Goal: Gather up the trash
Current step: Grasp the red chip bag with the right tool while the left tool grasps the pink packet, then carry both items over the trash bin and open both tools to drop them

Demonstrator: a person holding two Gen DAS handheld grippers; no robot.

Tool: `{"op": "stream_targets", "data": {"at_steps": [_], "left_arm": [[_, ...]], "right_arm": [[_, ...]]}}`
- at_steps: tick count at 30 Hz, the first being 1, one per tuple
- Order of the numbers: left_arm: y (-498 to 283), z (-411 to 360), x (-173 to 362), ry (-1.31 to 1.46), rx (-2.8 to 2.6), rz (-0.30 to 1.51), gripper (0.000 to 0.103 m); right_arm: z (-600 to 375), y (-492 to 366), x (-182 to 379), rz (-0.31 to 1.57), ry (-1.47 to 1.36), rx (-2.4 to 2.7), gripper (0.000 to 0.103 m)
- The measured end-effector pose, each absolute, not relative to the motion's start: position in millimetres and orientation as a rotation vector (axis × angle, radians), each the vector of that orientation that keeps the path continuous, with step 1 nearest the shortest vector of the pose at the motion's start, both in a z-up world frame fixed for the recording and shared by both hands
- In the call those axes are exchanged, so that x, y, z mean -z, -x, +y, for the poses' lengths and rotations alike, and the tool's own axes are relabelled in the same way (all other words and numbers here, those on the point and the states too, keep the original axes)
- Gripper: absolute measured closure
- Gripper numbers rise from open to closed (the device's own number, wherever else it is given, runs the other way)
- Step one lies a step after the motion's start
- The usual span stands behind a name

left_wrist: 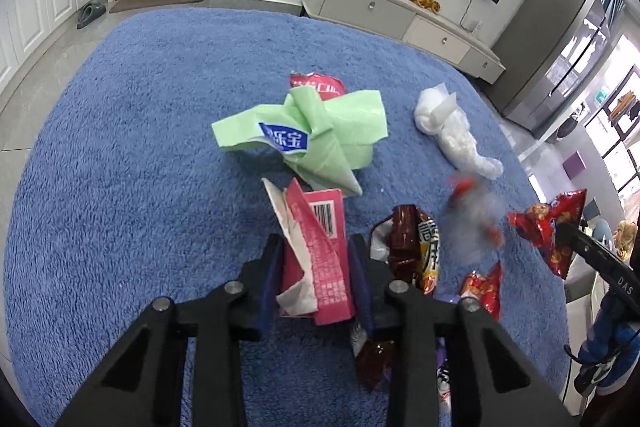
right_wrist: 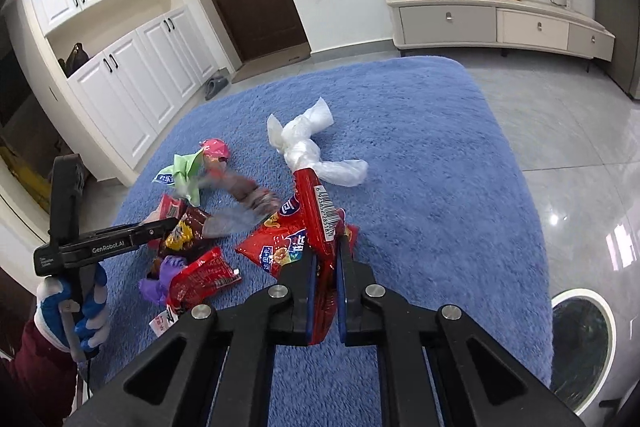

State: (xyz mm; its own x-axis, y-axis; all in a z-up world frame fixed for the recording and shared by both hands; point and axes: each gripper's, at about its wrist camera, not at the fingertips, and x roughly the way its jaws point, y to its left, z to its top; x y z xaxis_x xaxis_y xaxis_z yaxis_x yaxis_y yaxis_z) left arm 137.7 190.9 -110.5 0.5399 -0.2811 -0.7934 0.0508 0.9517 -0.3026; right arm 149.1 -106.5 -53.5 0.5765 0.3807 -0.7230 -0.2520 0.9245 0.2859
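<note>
Rug: blue shag rug (left_wrist: pixel 120 167) carried all the trash; its left half lay bare up to the curved left edge, with grey floor tile beyond.
Left tool: left tool (left_wrist: pixel 316 259) was closed on the pink carton (left_wrist: pixel 326 251), both pads pressed to its sides; crumpled white paper stuck out of the carton on its left face.
Green wrapper: crumpled green wrapper (left_wrist: pixel 320 131) lay just past the carton's tip, not touching the tool; a red packet edge showed behind it.
Brown packet: brown-and-yellow snack packet (left_wrist: pixel 416 247) lay just right of the left tool, close to its right finger.
Blurred scrap: a blurred red and clear piece (left_wrist: pixel 472 215) sat right of the brown packet; whether it rested on the rug could not be told.
White bag: knotted white plastic bag (right_wrist: pixel 308 147) lay apart from the pile toward the rug's far side, open pile around it.
Right tool: right tool (right_wrist: pixel 324 259) was clamped tight on the red barcode packet (right_wrist: pixel 308 223), which stood up between the pads above the rug.
Loose pile: small red packet (right_wrist: pixel 204 275) and purple scrap (right_wrist: pixel 160 281) lay left of the right tool, near the left tool's body.
Right margin: rug right of the right tool was free to its right edge; glossy tile beyond.
Hand: a gloved hand (right_wrist: pixel 76 315) gripped the left tool's handle.
</note>
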Motion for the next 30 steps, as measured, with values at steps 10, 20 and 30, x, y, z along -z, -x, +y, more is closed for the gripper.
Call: {"op": "stream_targets", "data": {"at_steps": [10, 20, 30], "left_arm": [[-104.0, 209.1, 81.2, 0.253, 0.152, 0.891, 0.073], [-66.4, 205.0, 28.5, 0.249, 0.190, 0.777, 0.073], [-61.8, 124.9, -12.2, 0.238, 0.391, 0.738, 0.073]], "right_arm": [[-129.0, -127.7, 49.6, 0.849, -0.203, -0.386, 0.095], [-155.4, -95.6, 32.3, 0.778, -0.255, -0.384, 0.095], [-209.4, -56.1, 18.4, 0.704, -0.322, -0.310, 0.095]]}}
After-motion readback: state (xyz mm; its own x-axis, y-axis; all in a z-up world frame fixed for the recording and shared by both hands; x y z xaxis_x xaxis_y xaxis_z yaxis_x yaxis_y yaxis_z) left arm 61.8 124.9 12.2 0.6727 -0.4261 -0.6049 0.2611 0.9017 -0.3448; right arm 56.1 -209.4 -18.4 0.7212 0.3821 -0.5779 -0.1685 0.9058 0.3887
